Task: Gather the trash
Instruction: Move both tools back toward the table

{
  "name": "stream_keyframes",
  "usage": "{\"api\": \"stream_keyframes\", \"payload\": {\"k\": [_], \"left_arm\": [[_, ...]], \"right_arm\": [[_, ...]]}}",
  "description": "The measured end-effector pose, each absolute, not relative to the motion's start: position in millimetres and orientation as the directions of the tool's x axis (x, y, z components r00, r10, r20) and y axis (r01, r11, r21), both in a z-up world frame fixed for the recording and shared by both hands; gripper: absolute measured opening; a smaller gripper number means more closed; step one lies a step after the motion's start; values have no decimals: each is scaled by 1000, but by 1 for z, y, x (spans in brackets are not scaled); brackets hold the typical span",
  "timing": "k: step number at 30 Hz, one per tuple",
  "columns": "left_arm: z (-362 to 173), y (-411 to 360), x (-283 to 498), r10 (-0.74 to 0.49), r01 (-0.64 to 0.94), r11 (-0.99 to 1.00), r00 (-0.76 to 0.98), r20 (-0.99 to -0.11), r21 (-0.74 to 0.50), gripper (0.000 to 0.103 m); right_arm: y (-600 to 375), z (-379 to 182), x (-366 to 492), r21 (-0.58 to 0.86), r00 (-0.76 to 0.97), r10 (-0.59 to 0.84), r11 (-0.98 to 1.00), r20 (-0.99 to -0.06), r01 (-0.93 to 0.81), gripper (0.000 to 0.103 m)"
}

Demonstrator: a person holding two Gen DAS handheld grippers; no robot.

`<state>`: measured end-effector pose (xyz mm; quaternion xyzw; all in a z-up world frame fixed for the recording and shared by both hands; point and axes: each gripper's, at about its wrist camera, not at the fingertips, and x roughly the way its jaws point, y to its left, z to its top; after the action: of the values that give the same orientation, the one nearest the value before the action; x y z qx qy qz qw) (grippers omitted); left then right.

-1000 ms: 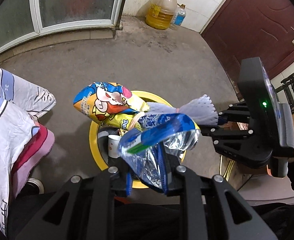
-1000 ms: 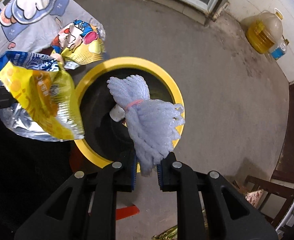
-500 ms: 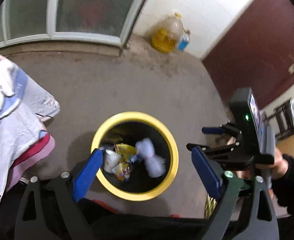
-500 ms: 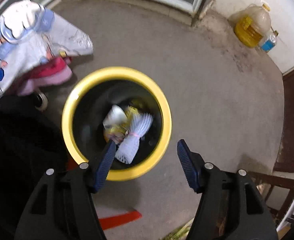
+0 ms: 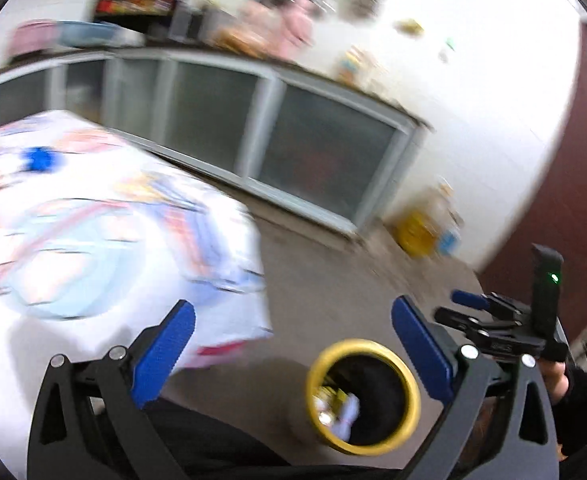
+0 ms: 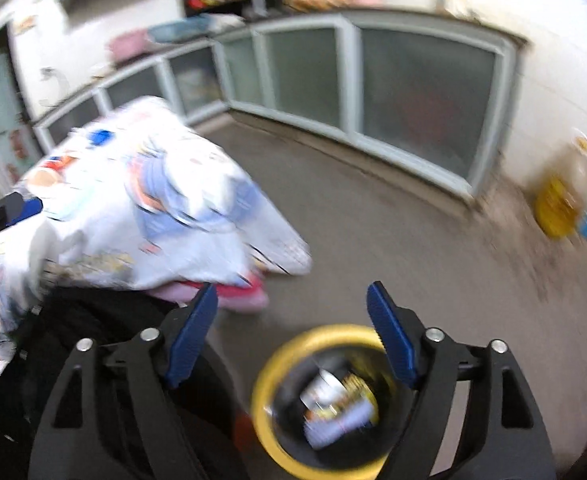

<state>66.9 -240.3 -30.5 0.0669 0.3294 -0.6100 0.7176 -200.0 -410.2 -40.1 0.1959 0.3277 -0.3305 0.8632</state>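
Note:
A yellow-rimmed trash bin point(image 5: 411, 384) stands on the floor, low in both views, and also shows in the right wrist view point(image 6: 261, 394). Snack wrappers, a white cup and pale foam netting point(image 6: 333, 404) lie inside it. My left gripper point(image 5: 293, 344) is open and empty, raised above the bin. My right gripper point(image 6: 293, 336) is open and empty too, above the bin's far rim. It also shows at the right of the left wrist view point(image 5: 493, 320). Both views are motion-blurred.
A table with a cartoon-print cloth point(image 5: 93, 216) stands left of the bin; it also shows in the right wrist view point(image 6: 165, 200). Glass-fronted cabinets point(image 5: 293, 140) line the far wall. A yellow oil jug point(image 6: 561, 196) stands in the corner by a dark red door point(image 5: 573, 200).
Both grippers opened and dropped the wrappers and foam netting into the bin. Both cameras then tilted up and away from the bin toward the room.

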Motion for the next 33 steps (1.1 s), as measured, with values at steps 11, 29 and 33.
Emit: {"api": "stream_keyframes", "payload": {"k": [11,29,33], "left_arm": [[-8,-48,207,-578,564,798,616,-536,-212,95],[-37,-4,327,-314,316,941,679,-664,-122,95],[-43,-10,342,-309,306,943,669,-676,-129,95]], "right_arm": [[-352,-6,-6,44,753,-322,906,-573,421,84],[-296,-6,201,-28,814,-160,984,-558,174,80],[-288,-13,228,-62,798,-148,989,-584,137,74]]}}
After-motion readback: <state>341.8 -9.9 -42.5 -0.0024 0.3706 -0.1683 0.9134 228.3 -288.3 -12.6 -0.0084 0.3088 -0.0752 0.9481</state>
